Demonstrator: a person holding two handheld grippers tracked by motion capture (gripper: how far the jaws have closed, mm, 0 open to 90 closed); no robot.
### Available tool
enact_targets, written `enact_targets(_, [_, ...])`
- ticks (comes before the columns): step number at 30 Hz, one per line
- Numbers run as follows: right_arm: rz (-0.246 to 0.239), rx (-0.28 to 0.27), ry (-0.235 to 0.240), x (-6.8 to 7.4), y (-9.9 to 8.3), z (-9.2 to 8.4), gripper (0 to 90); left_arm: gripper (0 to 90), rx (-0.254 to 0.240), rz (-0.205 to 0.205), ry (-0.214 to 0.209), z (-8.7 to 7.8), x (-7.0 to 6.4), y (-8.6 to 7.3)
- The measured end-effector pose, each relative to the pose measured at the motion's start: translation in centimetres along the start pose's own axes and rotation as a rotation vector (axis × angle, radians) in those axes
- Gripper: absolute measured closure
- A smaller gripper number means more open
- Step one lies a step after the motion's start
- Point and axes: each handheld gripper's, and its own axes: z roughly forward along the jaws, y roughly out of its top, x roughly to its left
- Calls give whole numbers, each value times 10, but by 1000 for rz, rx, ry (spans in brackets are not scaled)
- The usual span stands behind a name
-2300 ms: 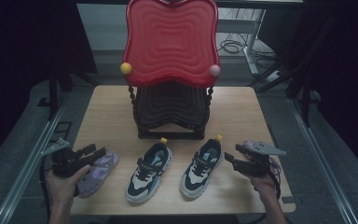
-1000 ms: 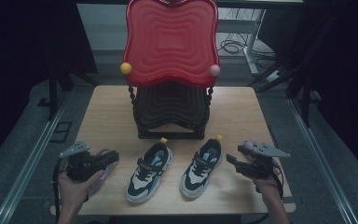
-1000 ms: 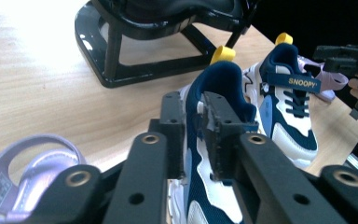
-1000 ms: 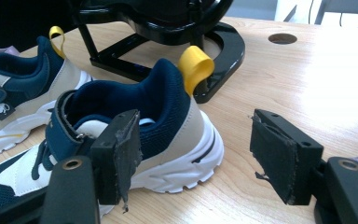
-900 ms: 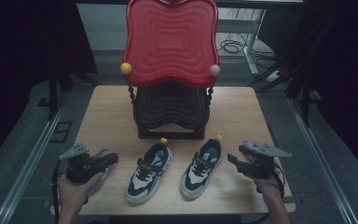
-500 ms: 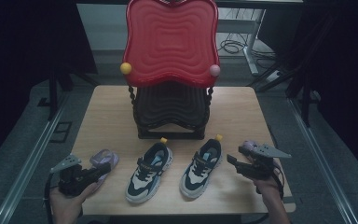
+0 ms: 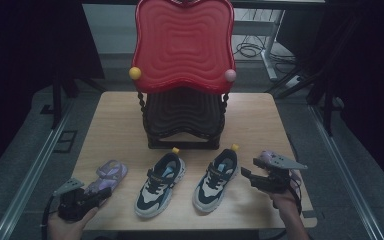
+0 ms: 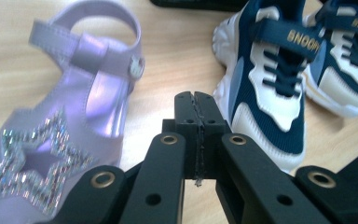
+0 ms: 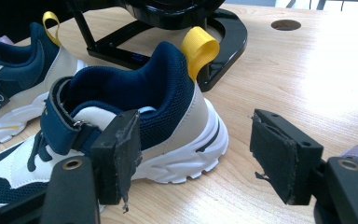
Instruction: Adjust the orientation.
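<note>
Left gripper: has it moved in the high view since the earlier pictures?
Yes. The left gripper has drawn back toward the table's near edge, off the purple sandal it covered before, and its jaws have just closed on nothing.

High view: fixed above the near edge of the pale wooden tabletop point(image 7: 115, 110), facing forward and down, far enough to take in its whole surface. Left gripper view: rides the left hand-held gripper point(image 8: 196, 105), low and close over the tabletop, looking along its jaws at the lilac star-studded sandal point(image 8: 65, 121) and the navy-and-white sneakers. Right gripper view: equally low and close, facing the nearer navy-and-white sneaker point(image 9: 135, 121); all three views share the sneakers.
</note>
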Motion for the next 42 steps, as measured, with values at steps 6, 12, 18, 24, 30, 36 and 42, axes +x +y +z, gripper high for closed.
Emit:
enact_targets(6, [0,-8,1,-1,0,0,331,900,24,-14,16,-1,6,-9])
enact_targets(12, [-8,-15,4,0,0,-1,331,898,44,-25,32,4,8,-15])
enact_targets(18, [-6,-8,4,0,-1,-1,331,892,60,-35,38,8,9,-20])
enact_targets(24, [-11,-2,5,1,-2,1,331,896,75,-42,54,7,11,-26])
enact_targets(30, [-13,2,2,1,-3,2,331,898,85,-54,98,6,16,-31])
enact_targets(36, [-12,3,2,1,-3,1,331,899,92,-62,101,8,17,-32])
enact_targets(42, [-10,5,0,1,-3,1,331,899,99,-65,134,7,22,-33])
